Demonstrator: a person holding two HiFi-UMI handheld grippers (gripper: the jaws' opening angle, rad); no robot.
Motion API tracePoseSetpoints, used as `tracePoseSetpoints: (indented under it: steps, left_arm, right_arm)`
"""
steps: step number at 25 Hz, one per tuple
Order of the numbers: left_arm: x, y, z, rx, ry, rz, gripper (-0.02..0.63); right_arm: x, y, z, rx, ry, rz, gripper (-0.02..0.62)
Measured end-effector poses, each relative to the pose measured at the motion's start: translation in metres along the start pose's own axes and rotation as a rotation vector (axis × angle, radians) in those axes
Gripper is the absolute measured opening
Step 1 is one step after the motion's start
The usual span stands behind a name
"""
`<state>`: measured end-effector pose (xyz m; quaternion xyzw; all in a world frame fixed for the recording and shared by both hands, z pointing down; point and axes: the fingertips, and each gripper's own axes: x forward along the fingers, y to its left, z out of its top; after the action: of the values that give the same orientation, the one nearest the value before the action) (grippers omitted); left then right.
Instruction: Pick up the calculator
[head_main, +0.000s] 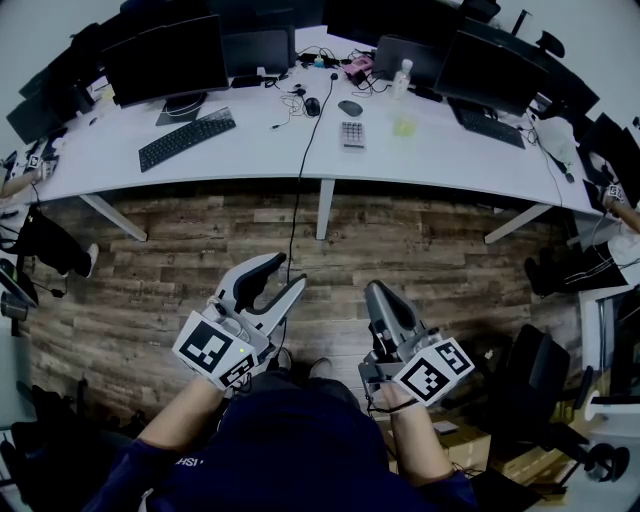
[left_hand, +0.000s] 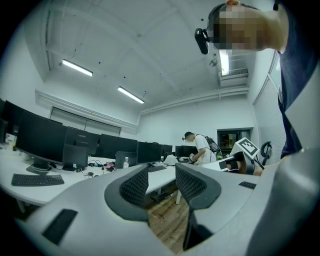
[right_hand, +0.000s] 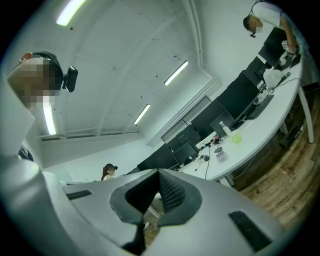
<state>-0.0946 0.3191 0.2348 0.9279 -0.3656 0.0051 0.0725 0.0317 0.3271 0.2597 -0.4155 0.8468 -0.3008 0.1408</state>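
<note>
Calculator: the calculator (head_main: 352, 134) lies flat on the white surface (head_main: 440, 152), near the middle of its curved span and close to the front edge. It is well apart from both of your claws. In the right gripper view it (right_hand: 220, 156) shows far ahead, up and to the right of the jaws.
Nearest things: a black cable (head_main: 303, 150) runs just left of it and drops over the front edge to the floor. A grey mouse (head_main: 350, 107) sits just behind it. A green cup (head_main: 404, 126) stands near its right side, with a clear bottle (head_main: 402, 77) further back.
Further out: a black keyboard (head_main: 187, 138) lies well to the left, angled. Dark monitors (head_main: 165, 60) line the far edge of the surface.
Floor: wood planks (head_main: 430, 240) fill the stretch between the surface and you.
Left claw: your left claw (head_main: 288, 273) is held level over the floor in front of your body, its marker cube (head_main: 212, 349) toward you. It is released: in its own view the two ribbed pads (left_hand: 136, 186) stand apart with only floor showing between them.
Right claw: your right claw (head_main: 378, 291) is beside the left one, also level over the floor. It is clenched on nothing: its pads (right_hand: 170, 192) meet at the tips in its own view.
</note>
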Motion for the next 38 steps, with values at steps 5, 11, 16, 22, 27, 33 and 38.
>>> tracePoseSetpoints:
  steps: [5,11,16,22,27,33,38]
  left_arm:
    - [0.003,-0.007,-0.002,-0.003,0.003,-0.003,0.210]
    - [0.009,-0.022,-0.008,0.001,0.004,0.010,0.234]
    - [0.014,-0.033,-0.011,0.006,0.007,0.024,0.256]
    - [0.021,-0.036,-0.014,0.010,0.019,0.033,0.262]
    - [0.030,-0.029,-0.015,0.007,0.026,0.031,0.265]
    - [0.048,-0.011,-0.021,-0.004,0.033,0.022,0.270]
    - [0.071,0.013,-0.023,-0.014,0.045,0.011,0.272]
  right_arm:
    - [-0.007,-0.004,0.002,-0.002,0.001,0.000,0.003]
    - [-0.024,-0.012,0.005,-0.008,0.006,0.006,0.003]
    - [-0.040,-0.020,0.010,-0.012,0.005,0.005,0.003]
    - [-0.047,-0.032,0.013,0.000,0.006,0.000,0.003]
    - [-0.039,-0.040,0.016,0.004,0.010,0.001,0.003]
    - [-0.023,-0.056,0.020,0.007,0.011,-0.012,0.003]
    - [0.000,-0.076,0.026,0.017,0.015,-0.034,0.003]
